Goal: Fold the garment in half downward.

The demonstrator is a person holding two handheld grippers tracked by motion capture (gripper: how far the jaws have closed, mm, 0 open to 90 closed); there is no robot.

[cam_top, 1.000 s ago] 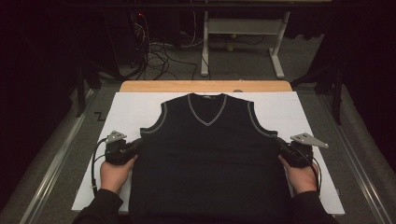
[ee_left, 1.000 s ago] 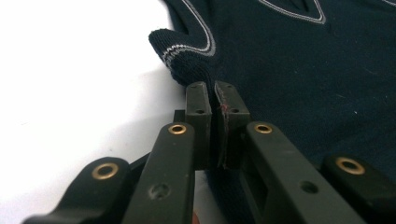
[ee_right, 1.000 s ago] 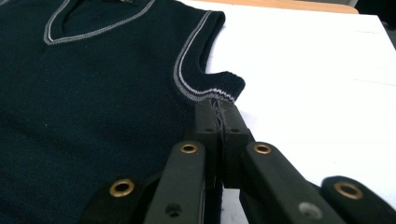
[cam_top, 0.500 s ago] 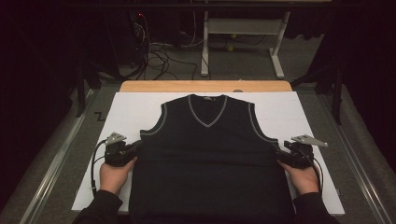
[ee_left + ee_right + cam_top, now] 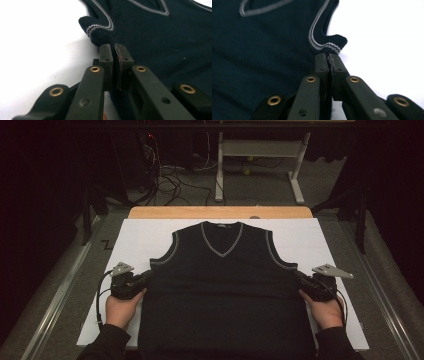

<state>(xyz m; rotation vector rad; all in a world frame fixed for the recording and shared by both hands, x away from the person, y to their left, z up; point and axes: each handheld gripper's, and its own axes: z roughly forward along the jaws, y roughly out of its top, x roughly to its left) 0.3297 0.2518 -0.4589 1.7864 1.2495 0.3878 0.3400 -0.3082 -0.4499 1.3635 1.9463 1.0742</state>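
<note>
I had both side seams of the vest (image 5: 225,290) clamped, left tool (image 5: 114,53) and right tool (image 5: 328,62); next, I judged, an even lift to fold

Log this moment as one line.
left gripper: shut on vest side seam | right gripper: shut on vest | vest flat on white board

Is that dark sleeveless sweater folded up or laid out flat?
Spread flat: the sweater lies front up on the white board, V-neck and both armholes showing, no fold visible.
</note>
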